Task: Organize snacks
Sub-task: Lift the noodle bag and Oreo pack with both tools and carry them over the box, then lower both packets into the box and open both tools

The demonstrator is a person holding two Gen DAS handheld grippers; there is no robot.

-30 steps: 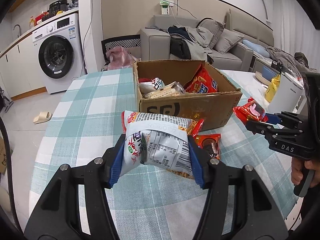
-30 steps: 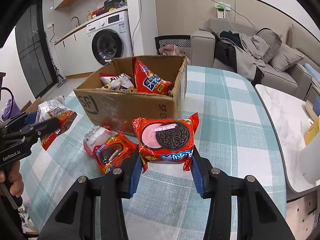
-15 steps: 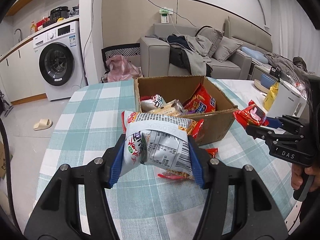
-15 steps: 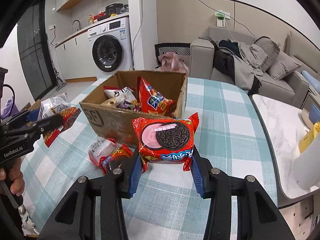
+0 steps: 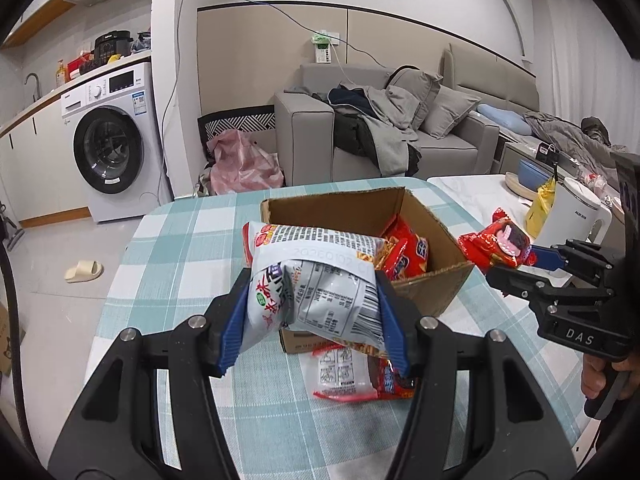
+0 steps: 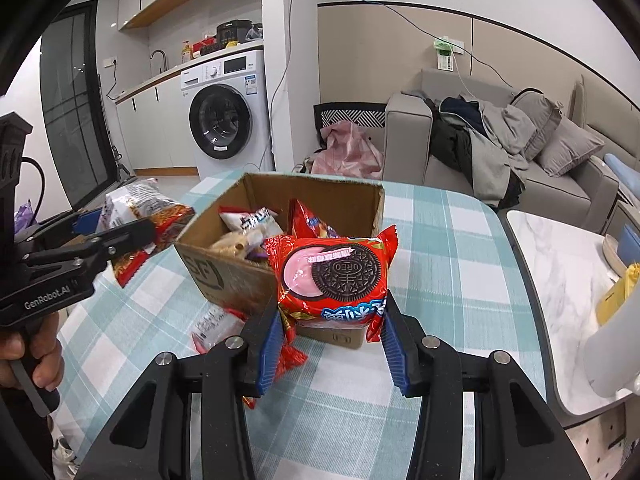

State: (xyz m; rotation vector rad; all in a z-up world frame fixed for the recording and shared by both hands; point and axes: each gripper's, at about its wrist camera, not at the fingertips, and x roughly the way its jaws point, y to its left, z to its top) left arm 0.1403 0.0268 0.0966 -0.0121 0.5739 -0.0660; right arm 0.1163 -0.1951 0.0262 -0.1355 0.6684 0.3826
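My left gripper (image 5: 314,322) is shut on a white-and-grey snack bag (image 5: 316,280), held above the near left corner of an open cardboard box (image 5: 436,280). My right gripper (image 6: 330,346) is shut on a red Oreo pack (image 6: 334,276), held above the box's (image 6: 224,272) near right corner. The box holds several snack packs, among them a red bag (image 5: 404,254). Each gripper shows in the other's view: the right one (image 5: 516,256) with the Oreo pack, the left one (image 6: 120,232) with the white bag. Small snack packs (image 5: 360,372) lie on the table in front of the box.
The table carries a teal-and-white checked cloth (image 6: 440,248). A white kettle (image 5: 572,212) and a yellow bag (image 5: 540,208) stand on a marble side surface at the right. A washing machine (image 5: 112,144) and a grey sofa (image 5: 380,132) are beyond the table.
Both grippers have risen and moved toward the box with their packs still held. The box now appears lower and closer under both packs.
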